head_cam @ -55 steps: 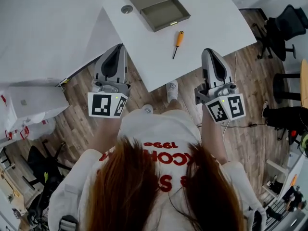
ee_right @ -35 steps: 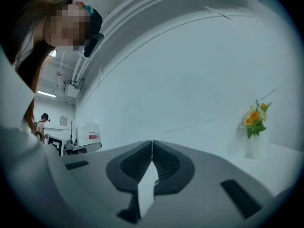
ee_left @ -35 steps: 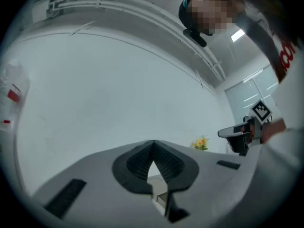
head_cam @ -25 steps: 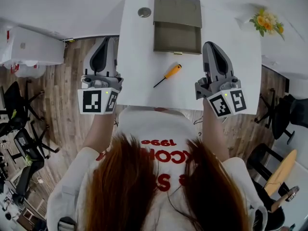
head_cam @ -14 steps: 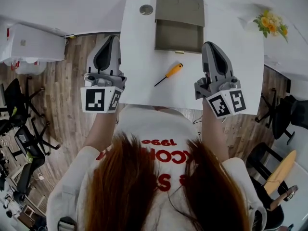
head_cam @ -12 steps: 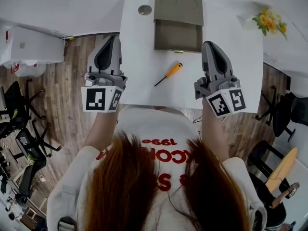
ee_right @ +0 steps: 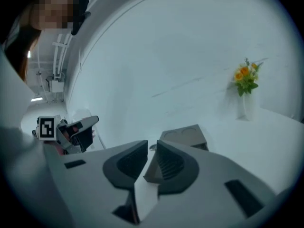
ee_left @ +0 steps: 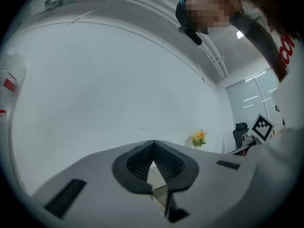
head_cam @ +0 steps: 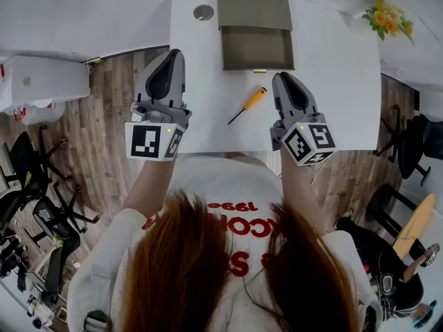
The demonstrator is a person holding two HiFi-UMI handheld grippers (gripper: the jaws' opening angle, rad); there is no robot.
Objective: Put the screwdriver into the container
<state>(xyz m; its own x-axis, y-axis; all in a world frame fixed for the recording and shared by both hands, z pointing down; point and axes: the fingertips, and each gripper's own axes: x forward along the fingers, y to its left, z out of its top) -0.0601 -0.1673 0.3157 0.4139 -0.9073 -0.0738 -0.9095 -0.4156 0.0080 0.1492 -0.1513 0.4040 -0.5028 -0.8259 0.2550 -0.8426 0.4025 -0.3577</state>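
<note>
Screwdriver (head_cam: 248, 106): orange handle, thin shaft | container (head_cam: 257, 47): flat rectangular olive box

A white table (head_cam: 332, 81) stands on a wood-plank floor (head_cam: 104, 137), with black office chairs (head_cam: 422, 137) at both sides and yellow flowers (head_cam: 387, 18) near its far right corner.

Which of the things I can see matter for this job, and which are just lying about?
For the job:
screwdriver
open container

Lying about:
round grey disc
flowers
</note>
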